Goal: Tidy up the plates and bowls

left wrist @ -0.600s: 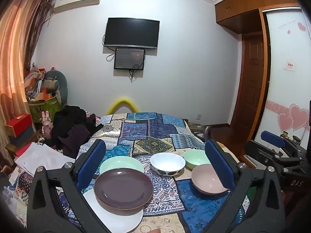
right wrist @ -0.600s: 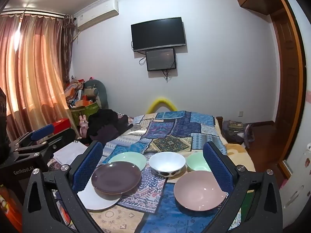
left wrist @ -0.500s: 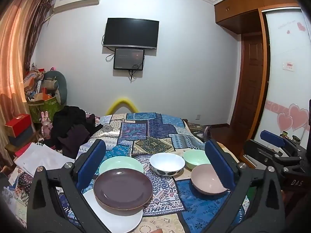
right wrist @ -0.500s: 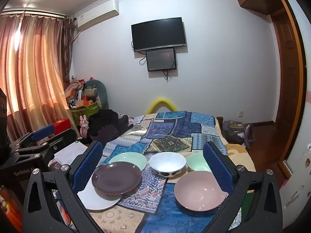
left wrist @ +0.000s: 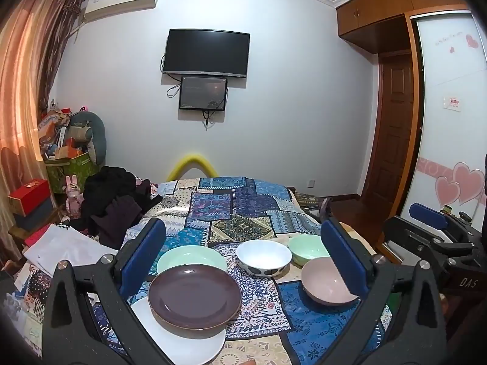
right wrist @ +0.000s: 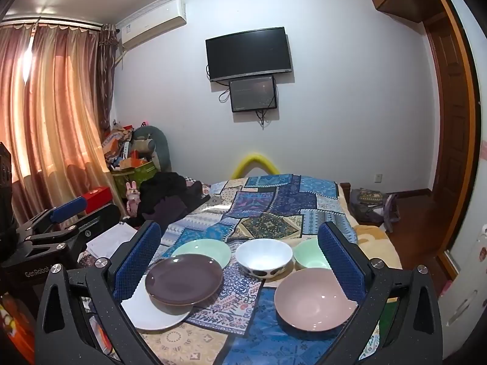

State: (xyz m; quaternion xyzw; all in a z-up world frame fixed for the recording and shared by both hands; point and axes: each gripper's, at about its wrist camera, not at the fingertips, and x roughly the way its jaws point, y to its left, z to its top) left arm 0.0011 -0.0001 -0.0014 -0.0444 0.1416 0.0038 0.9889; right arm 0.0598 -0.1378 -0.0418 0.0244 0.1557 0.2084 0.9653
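On the patchwork cloth a dark brown plate [left wrist: 194, 296] lies on a white plate [left wrist: 185, 345], also in the right wrist view [right wrist: 184, 279] [right wrist: 152, 311]. Behind sits a mint green plate [left wrist: 191, 260]. To the right are a white spotted bowl [left wrist: 263, 257], a mint green bowl [left wrist: 307, 248] and a pink bowl [left wrist: 327, 283] [right wrist: 315, 299]. My left gripper [left wrist: 243, 258] is open and empty, above the near table edge. My right gripper [right wrist: 239, 261] is open and empty, close to the pink bowl.
The patchwork cloth [left wrist: 237, 213] stretches away toward the far wall. Dark clothes [left wrist: 118, 200] and white papers [left wrist: 64, 248] lie at the left. A wooden door [left wrist: 392, 133] and a wardrobe [left wrist: 450, 121] stand at the right. The right gripper's body shows in the left wrist view [left wrist: 441, 243].
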